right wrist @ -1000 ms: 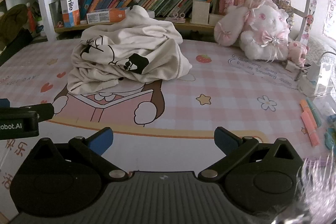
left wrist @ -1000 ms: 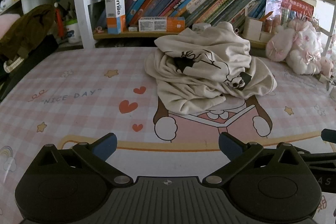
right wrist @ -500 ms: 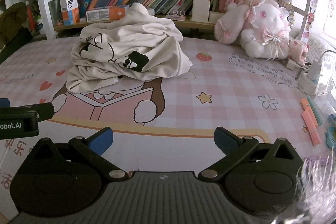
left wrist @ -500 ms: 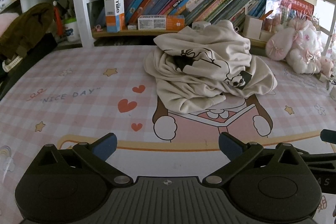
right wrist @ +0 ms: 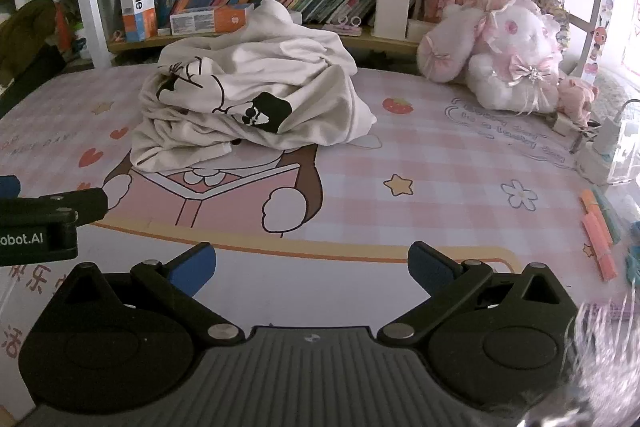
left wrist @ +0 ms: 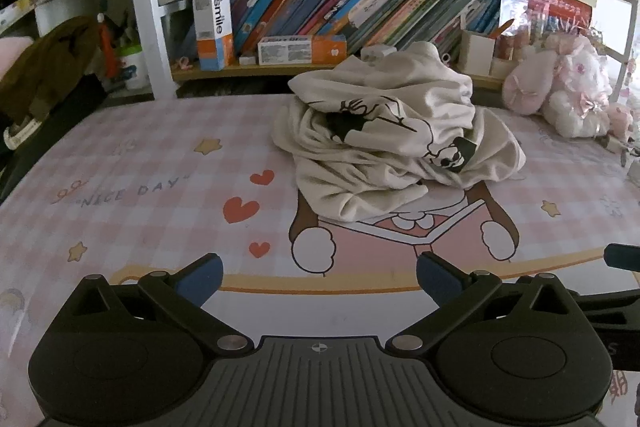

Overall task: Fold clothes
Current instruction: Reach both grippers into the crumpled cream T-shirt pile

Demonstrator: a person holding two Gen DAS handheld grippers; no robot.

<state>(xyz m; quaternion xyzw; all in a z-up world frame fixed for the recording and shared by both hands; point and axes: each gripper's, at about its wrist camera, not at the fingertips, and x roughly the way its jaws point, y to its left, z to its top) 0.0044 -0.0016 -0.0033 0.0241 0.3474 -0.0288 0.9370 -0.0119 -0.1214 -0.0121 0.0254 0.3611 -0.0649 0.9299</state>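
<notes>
From my station I read the scene from left to right. The left gripper [left wrist: 318,277] hangs over the near edge of the pink checked mat [left wrist: 132,163], jaws spread wide, nothing between them. The right gripper [right wrist: 312,269] sits just beside it to the right, equally wide and empty. Both are well apart from the work item.

The work item is a cream garment [left wrist: 394,143], probably a sweatshirt or T-shirt, heaped in a crumpled mound at the far middle of the mat, in front of the bookshelf [left wrist: 304,23]. It partly covers the printed cartoon figure on the mat.

Handling, as I judge it:
- Light and fully limp; it will sag and drape from any single pinch point.
- Not fragile and not slippery; cloth should hold well between the pads.
- Layers are bunched, so a deep pinch risks taking several plies at once.

Recommended hold: the loose lower-left lobe lying flat on the mat for the left gripper, and the right-hand flap [right wrist: 340,115] near the mat for the right gripper. Hem, collar and sleeves cannot be told apart in this state, so the first lift should serve to spread the garment.

Appearance: off-white fabric, deep folds, a black line drawing across the upper face and a solid black patch with a small white figure [right wrist: 266,117]. A pink plush rabbit [right wrist: 504,59] stands to the right, clear of the heap.
</notes>
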